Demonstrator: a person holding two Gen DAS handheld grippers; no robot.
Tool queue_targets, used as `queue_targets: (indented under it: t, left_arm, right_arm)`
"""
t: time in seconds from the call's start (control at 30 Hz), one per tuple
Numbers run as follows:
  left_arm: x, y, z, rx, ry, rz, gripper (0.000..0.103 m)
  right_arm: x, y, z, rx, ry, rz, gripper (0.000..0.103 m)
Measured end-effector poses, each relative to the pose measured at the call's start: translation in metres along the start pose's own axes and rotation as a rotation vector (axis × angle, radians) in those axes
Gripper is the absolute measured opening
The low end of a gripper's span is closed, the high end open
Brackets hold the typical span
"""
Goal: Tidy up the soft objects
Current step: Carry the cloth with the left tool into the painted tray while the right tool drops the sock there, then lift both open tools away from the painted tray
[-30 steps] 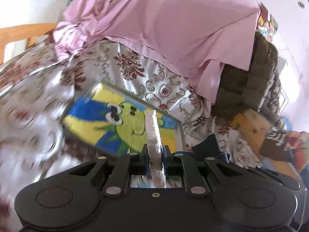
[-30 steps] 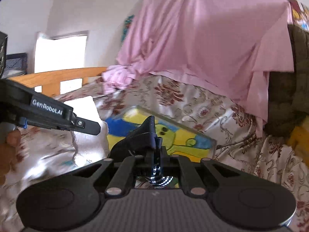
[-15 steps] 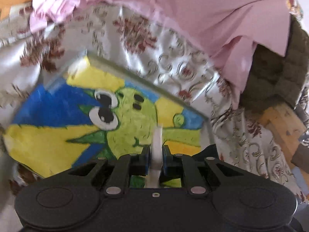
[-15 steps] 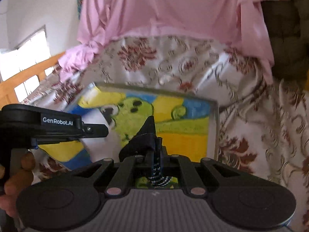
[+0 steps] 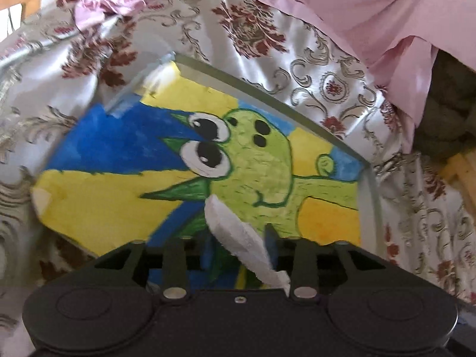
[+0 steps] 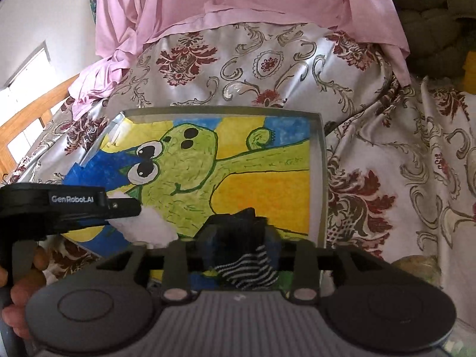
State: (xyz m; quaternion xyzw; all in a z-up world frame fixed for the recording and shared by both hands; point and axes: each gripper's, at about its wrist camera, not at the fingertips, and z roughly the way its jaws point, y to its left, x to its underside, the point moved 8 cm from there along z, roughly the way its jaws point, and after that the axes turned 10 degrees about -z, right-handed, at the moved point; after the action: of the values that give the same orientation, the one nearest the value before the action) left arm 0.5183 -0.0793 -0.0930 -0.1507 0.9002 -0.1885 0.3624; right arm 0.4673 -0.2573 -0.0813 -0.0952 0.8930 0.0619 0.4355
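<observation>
hand-held grippers [image 5: 238, 247] opening, socks [image 5: 238, 235] btwn jaws

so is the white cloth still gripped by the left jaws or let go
Being let go: the left gripper jaws are opening, standing apart with the white cloth lying slack between them over the painted tray.

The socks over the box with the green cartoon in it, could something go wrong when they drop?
The left tongs are opening over the box, but the white sock leans on one finger and might snag. The right tongs are opening too; the black striped sock hangs near the box's front, so it might land outside.
</observation>
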Motion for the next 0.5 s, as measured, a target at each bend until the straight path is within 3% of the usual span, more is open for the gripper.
queue_targets:
  t: [0.03,0.13,0.23,0.37,0.43,0.5]
  left_arm:
    - [-0.001,0.001,-0.004,-0.013,-0.011,0.006,0.058]
    - [-0.003,0.000,-0.021,-0.026,-0.048,0.021,0.070]
    - [-0.002,-0.006,-0.044,-0.019,-0.086,0.061,0.076]
    - [0.004,-0.018,-0.092,0.026,-0.179,0.126,0.085]
    - [0.009,-0.023,-0.119,0.047,-0.223,0.153,0.091]
    - [0.013,-0.025,-0.147,0.064,-0.270,0.166,0.094]
  right_arm:
    - [0.000,0.000,-0.004,0.004,-0.006,0.002,0.056]
    - [-0.003,-0.001,-0.020,0.016,-0.033,0.002,0.068]
    - [-0.006,0.000,-0.045,0.037,-0.085,-0.014,0.081]
    - [-0.008,0.003,-0.087,0.057,-0.168,-0.026,0.090]
    - [-0.010,0.005,-0.110,0.069,-0.215,-0.026,0.100]
    - [-0.012,0.010,-0.139,0.103,-0.276,-0.034,0.103]
